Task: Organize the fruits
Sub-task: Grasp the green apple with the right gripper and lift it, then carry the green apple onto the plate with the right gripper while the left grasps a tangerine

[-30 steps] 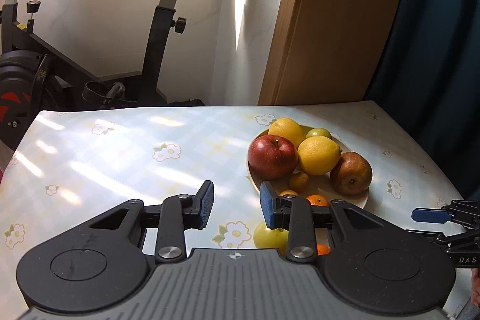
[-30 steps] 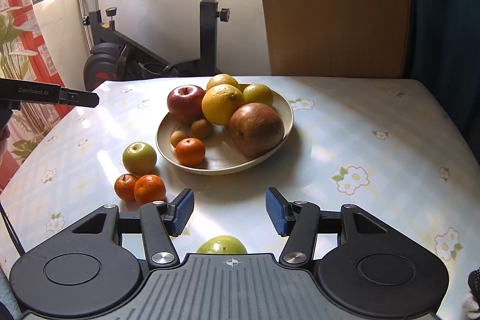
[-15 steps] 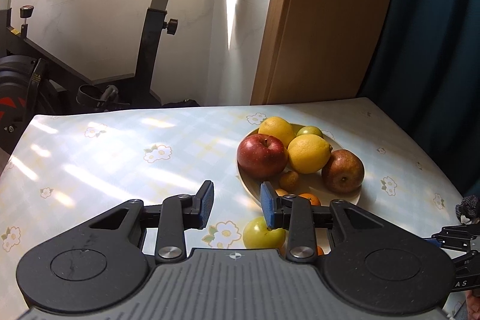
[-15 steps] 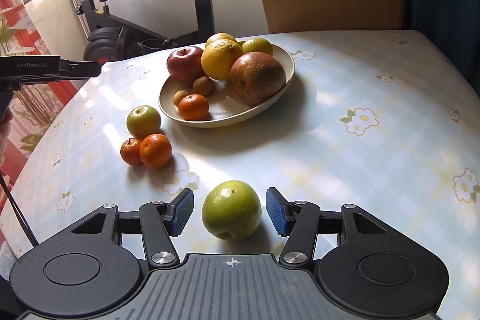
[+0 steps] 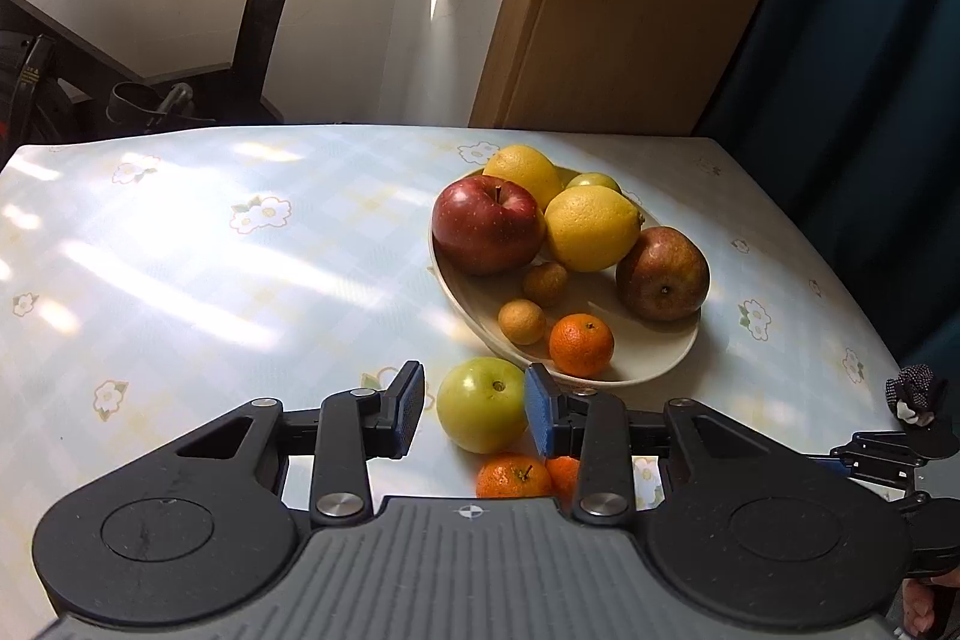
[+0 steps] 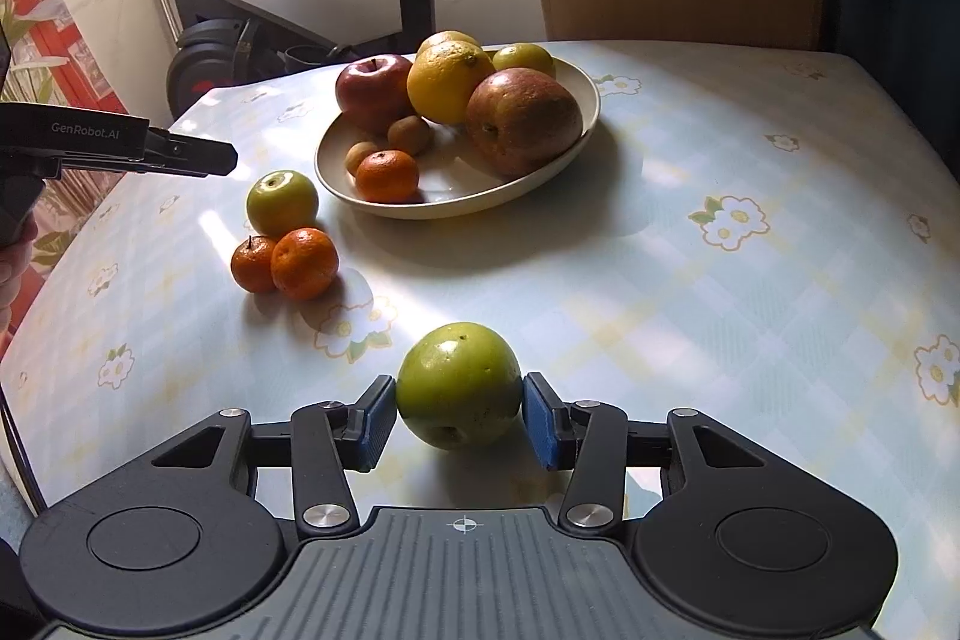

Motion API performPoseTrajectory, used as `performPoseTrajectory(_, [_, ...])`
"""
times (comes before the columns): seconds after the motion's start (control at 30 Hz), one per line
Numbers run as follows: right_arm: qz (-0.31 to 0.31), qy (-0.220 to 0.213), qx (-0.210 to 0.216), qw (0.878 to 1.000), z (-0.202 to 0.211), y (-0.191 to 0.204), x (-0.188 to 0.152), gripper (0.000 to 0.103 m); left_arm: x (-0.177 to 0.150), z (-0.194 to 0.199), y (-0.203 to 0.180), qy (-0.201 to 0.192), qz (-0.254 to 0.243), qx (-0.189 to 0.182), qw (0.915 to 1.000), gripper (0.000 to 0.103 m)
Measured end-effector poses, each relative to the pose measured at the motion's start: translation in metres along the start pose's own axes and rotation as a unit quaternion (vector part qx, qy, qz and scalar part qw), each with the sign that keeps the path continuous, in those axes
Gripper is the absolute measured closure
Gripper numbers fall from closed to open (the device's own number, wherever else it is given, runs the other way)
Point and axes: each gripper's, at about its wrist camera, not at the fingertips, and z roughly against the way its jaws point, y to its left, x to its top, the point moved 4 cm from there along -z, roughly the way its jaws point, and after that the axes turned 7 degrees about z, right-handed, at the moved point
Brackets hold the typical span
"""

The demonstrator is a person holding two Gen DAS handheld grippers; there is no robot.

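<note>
Right gripper point(image 6: 459, 421) jaws just closed onto green apple point(image 6: 459, 391), pads touching both sides. Left gripper point(image 5: 474, 415) sank; jaws part-open, smaller apple point(image 5: 482, 412) between, left pad clear. Step: grasping. Next: lift, carry to bowl point(image 6: 540, 181) ahead.

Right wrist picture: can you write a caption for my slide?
The right gripper has just closed on a green apple, with more fruit waiting in and beside the bowl.
</note>
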Motion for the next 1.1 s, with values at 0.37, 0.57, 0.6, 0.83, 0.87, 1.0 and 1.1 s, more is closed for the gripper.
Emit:
performPoseTrajectory(0.37, [0.006,-0.027,0.001,1.0,0.0,-0.002,0.019,0.061,-0.017,-0.015,-0.002,0.031,0.016,-0.015,0.9993,0.064])
performPoseTrajectory(0.57, [0.008,-0.035,0.002,0.999,0.0,-0.002,0.026,0.061,-0.033,-0.022,0.002,0.044,0.055,-0.036,0.9969,0.065])
performPoseTrajectory(0.6, [0.008,-0.035,0.002,0.999,0.0,-0.002,0.026,0.061,-0.035,-0.022,0.002,0.045,0.053,-0.036,0.997,0.065])
performPoseTrajectory(0.83, [0.004,-0.037,0.0,0.999,0.001,-0.003,0.025,0.061,-0.04,-0.025,-0.002,0.054,0.039,-0.039,0.997,0.065])
performPoseTrajectory(0.87, [0.005,-0.038,0.001,0.999,0.002,-0.003,0.025,0.061,-0.041,-0.027,-0.001,0.056,0.038,-0.038,0.997,0.065])
performPoseTrajectory(1.0, [0.005,-0.038,0.002,0.999,0.002,-0.004,0.025,0.061,-0.043,-0.031,0.002,0.056,0.045,-0.04,0.9966,0.065])
performPoseTrajectory(1.1, [0.005,-0.038,0.002,0.999,0.002,-0.004,0.025,0.061,-0.042,-0.032,0.001,0.055,0.046,-0.044,0.9965,0.066])
